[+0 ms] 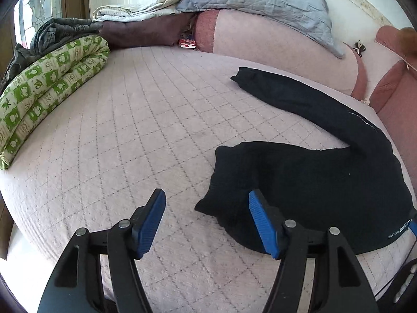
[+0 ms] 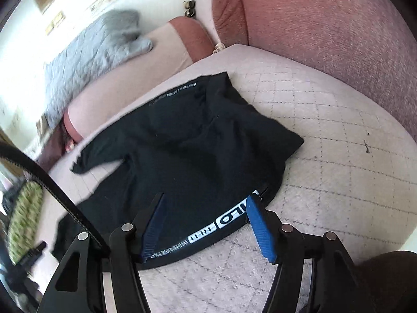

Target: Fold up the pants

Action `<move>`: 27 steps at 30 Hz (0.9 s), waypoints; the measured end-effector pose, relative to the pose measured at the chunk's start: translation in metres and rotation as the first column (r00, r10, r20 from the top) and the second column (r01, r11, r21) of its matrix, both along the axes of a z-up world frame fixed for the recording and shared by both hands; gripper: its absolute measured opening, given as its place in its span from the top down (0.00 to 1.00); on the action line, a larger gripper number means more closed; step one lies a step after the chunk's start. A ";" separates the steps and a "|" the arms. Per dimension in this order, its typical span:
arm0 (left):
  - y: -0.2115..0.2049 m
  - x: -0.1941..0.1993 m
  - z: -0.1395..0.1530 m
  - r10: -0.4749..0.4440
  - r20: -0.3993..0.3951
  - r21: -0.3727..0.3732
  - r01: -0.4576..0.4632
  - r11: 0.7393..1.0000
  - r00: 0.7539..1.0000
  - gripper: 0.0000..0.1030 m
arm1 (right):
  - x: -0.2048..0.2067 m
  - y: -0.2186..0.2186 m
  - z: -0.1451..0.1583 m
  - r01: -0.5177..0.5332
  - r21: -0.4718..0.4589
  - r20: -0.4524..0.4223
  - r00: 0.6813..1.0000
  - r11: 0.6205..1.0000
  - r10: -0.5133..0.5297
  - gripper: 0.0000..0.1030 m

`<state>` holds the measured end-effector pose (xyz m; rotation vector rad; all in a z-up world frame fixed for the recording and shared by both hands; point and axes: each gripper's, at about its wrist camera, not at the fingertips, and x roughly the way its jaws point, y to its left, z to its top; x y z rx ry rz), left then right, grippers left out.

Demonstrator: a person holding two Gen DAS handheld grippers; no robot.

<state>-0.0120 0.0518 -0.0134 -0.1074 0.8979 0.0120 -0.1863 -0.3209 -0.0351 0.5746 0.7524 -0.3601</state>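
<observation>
Black pants [image 1: 307, 177] lie on the pale quilted bed [image 1: 130, 130], one leg stretching to the far right, the other bent toward the front. My left gripper [image 1: 207, 208] is open, its right finger [image 1: 263, 224] over the pants' near leg end, not gripping. In the right wrist view the pants [image 2: 187, 146] lie crumpled, the white-lettered waistband [image 2: 226, 220] nearest. My right gripper [image 2: 206, 214] is open just above the waistband, holding nothing.
A folded green-patterned blanket [image 1: 49, 86] and dark clothes [image 1: 60, 30] lie at the bed's left edge. A grey quilted pillow [image 1: 260, 0] rests on the pink headboard [image 1: 273, 49]. A reddish cushion [image 2: 325, 20] borders the bed's right side.
</observation>
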 end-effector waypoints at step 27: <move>0.013 -0.011 0.012 0.053 -0.015 -0.074 -0.054 0.996 0.998 0.36 | -0.028 0.046 0.058 0.023 -0.285 0.093 0.996 0.958 0.003 0.24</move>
